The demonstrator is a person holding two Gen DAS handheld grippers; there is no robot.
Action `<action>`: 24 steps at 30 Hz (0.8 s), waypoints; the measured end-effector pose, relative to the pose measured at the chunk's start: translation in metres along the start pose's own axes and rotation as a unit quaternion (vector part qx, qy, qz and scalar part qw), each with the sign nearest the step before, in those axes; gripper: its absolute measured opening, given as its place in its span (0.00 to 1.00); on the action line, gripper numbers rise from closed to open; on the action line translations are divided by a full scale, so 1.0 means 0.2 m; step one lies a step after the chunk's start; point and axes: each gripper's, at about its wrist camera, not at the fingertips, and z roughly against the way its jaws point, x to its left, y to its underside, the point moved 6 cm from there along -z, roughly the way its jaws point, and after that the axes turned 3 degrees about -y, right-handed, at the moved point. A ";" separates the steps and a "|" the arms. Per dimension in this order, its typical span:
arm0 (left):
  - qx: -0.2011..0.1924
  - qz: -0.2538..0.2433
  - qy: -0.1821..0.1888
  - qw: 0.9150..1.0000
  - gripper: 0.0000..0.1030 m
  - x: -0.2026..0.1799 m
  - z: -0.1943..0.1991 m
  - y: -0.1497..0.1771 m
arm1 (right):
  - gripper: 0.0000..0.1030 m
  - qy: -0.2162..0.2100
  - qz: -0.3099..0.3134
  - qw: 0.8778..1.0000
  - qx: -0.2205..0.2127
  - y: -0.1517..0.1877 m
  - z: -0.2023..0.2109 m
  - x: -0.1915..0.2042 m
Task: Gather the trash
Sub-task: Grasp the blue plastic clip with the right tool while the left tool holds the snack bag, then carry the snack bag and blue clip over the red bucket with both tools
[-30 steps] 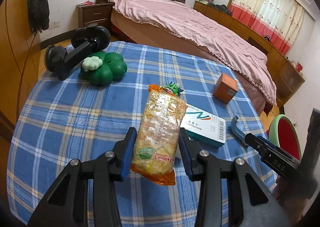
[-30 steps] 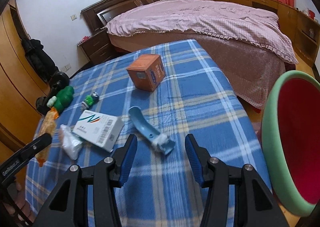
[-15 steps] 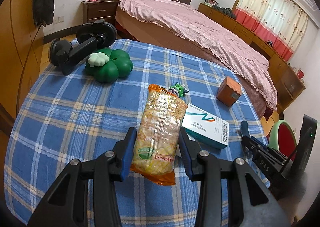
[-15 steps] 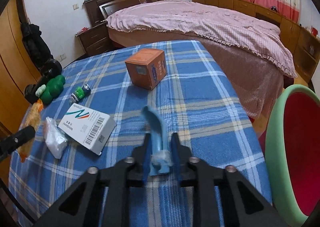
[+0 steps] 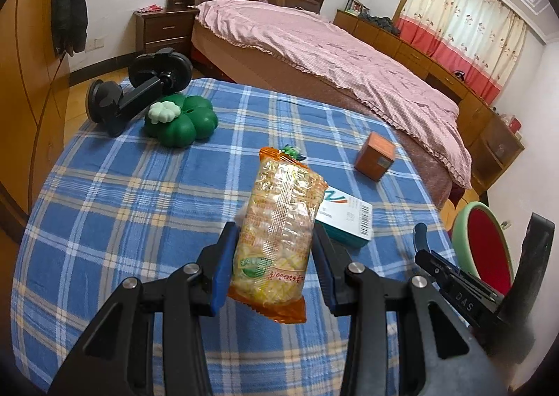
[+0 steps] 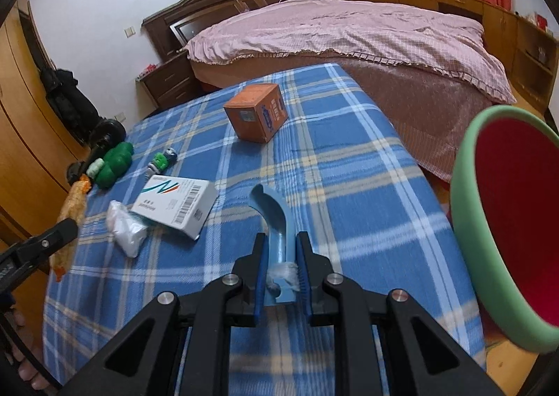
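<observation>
My left gripper [image 5: 274,265] is shut on an orange snack packet [image 5: 279,231], held upright above the blue plaid tablecloth [image 5: 139,193]. In the right wrist view my right gripper [image 6: 282,268] is shut on a curved blue plastic piece [image 6: 274,221] with a bit of white wrap at its gripped end. The same snack packet [image 6: 71,210] shows at the left edge there. A crumpled white wrapper [image 6: 125,230] lies beside a white and teal box [image 6: 174,203]. The box [image 5: 344,217] sits just behind the packet in the left view.
An orange cube box [image 6: 256,116], a small green toy [image 6: 162,162], a green clover-shaped object [image 5: 180,118] and a black suction mount [image 5: 139,92] lie on the table. A green bin with red inside [image 6: 510,242] stands off the table's right edge. A bed [image 5: 332,46] is behind.
My right gripper closed on the blue plastic piece and lifted it slightly off the cloth. The left gripper kept hold of the snack packet and rose a little.
</observation>
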 end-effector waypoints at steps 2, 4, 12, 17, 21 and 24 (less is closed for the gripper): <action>-0.001 -0.003 0.006 1.000 0.41 -0.02 0.02 0.01 | 0.18 -0.005 -0.007 1.000 -0.006 0.02 0.05 0.00; -0.001 -0.008 0.012 1.000 0.41 -0.05 0.04 0.01 | 0.18 -0.010 -0.012 1.000 -0.013 0.03 0.10 -0.01; 0.003 -0.021 0.038 0.999 0.41 -0.15 0.08 0.05 | 0.18 -0.019 -0.031 0.998 -0.043 0.07 0.28 -0.03; 0.001 -0.032 0.047 0.998 0.41 -0.21 0.12 0.07 | 0.18 -0.022 -0.042 0.997 -0.057 0.09 0.37 -0.06; 0.002 -0.040 0.056 0.998 0.41 -0.26 0.14 0.09 | 0.18 -0.023 -0.050 0.996 -0.068 0.11 0.43 -0.09; 0.003 -0.046 0.060 0.997 0.41 -0.29 0.14 0.10 | 0.18 -0.025 -0.055 0.995 -0.077 0.11 0.47 -0.11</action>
